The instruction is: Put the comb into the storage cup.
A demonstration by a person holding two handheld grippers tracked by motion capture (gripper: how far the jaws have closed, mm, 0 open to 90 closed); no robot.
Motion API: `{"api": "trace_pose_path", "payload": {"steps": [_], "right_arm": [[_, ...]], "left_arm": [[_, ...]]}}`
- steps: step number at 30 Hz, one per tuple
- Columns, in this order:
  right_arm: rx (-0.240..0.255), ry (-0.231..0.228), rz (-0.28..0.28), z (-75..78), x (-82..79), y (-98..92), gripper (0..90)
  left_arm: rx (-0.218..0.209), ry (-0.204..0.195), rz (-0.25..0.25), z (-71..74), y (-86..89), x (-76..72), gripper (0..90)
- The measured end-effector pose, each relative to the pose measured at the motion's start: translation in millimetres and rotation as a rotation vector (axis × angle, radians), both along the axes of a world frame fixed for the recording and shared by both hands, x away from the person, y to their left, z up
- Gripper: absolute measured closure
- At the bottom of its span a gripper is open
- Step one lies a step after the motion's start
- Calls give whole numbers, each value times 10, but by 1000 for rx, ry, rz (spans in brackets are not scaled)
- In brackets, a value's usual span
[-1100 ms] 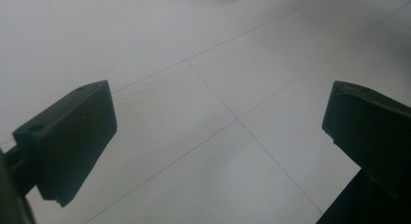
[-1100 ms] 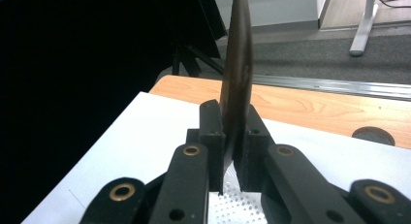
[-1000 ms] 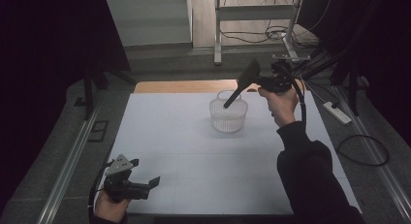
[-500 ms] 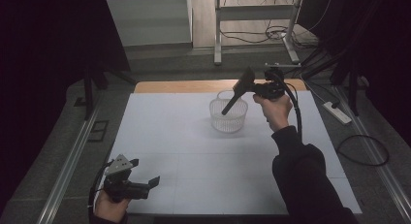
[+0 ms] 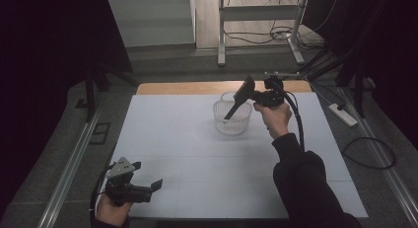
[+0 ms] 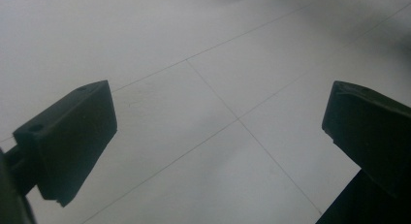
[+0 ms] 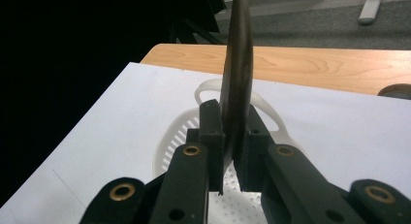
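Three cameras: one high up, two riding on the hand tools

The high camera looks forward and down from the person's side at the big white table sheet (image 5: 187, 154), far away. The left gripper camera sits very close over that sheet (image 6: 203, 112), looking between its black jaws toward 12 o'clock. The right gripper camera looks along its jaws at the round white plastic basket with holes (image 7: 179, 132), very near; the high view shows this basket (image 5: 231, 120) too, at 12 o'clock of the sheet's middle.
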State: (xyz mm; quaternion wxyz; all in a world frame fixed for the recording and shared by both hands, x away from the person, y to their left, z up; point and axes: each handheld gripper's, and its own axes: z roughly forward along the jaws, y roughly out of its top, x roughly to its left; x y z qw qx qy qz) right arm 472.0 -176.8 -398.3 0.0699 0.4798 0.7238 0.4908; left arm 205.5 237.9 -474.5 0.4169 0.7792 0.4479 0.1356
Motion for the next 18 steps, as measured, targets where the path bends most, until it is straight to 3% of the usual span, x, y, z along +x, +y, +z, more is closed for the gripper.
{"api": "trace_pose_path", "payload": {"steps": [18], "right_arm": [[29, 30, 10, -187, -10, 60, 836]], "left_arm": [[-5, 5, 6, -2, 7, 5, 0]]}}
